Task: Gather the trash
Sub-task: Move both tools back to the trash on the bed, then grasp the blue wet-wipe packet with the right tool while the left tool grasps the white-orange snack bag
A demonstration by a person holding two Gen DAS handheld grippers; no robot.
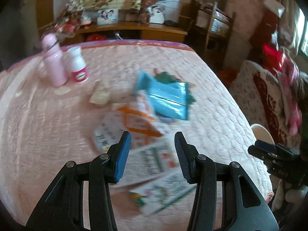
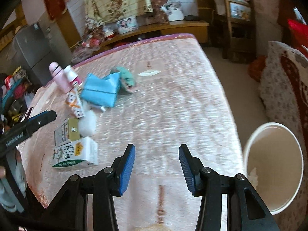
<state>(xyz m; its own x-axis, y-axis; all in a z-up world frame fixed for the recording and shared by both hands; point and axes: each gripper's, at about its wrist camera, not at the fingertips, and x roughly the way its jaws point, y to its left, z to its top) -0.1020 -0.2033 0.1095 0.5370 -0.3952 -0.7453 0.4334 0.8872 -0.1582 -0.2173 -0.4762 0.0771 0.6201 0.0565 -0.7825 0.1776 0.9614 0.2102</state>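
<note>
Here, in the left wrist view, the left gripper (image 1: 152,140) is hovering over the pink quilted bed (image 1: 211,100), its jaws standing partly apart with nothing between them. Below it, blurred cartons (image 1: 152,157) are lying near the bed's near edge, with a blue packet (image 1: 169,100) beyond them toward the middle. A pink bottle (image 1: 53,65) and a white bottle (image 1: 78,64) are standing together by the far left corner.

In the right wrist view, the right gripper (image 2: 156,154) is hanging over bare quilt near the bed's near edge, jaws partly apart and gripping nothing. A white bin (image 2: 250,146) is sitting on the floor just off the bed's right edge. A green and white carton (image 2: 77,154) is lying toward the left edge.
</note>
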